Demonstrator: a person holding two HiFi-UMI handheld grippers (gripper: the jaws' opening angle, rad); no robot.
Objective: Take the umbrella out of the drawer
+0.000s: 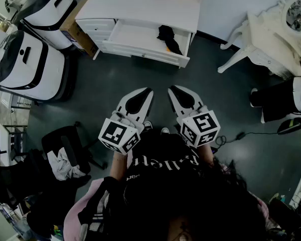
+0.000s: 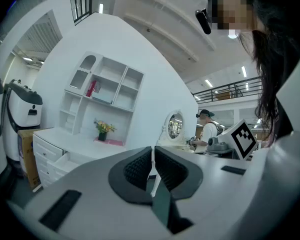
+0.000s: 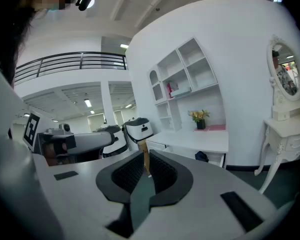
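Observation:
In the head view a black folded umbrella [image 1: 168, 38] lies in the open drawer [image 1: 140, 46] of a white desk [image 1: 145, 6] at the far side of the dark floor. Both grippers are held close to my body, well short of the drawer. My left gripper [image 1: 148, 91] is shut with nothing between its jaws, and so is my right gripper [image 1: 172, 90] beside it. In the right gripper view the umbrella [image 3: 202, 156] shows as a small dark shape in the drawer, beyond the closed right gripper [image 3: 145, 156]. The left gripper [image 2: 153, 151] points level toward the desk [image 2: 65, 143].
Two white-and-black machines [image 1: 32, 67] and a cardboard box [image 1: 78, 31] stand left of the desk. A white vanity table with a mirror [image 1: 273, 39] and a seated person [image 1: 283, 102] are at the right. A black chair with cloth [image 1: 65, 157] sits near my left. A cable [image 1: 241, 134] lies on the floor.

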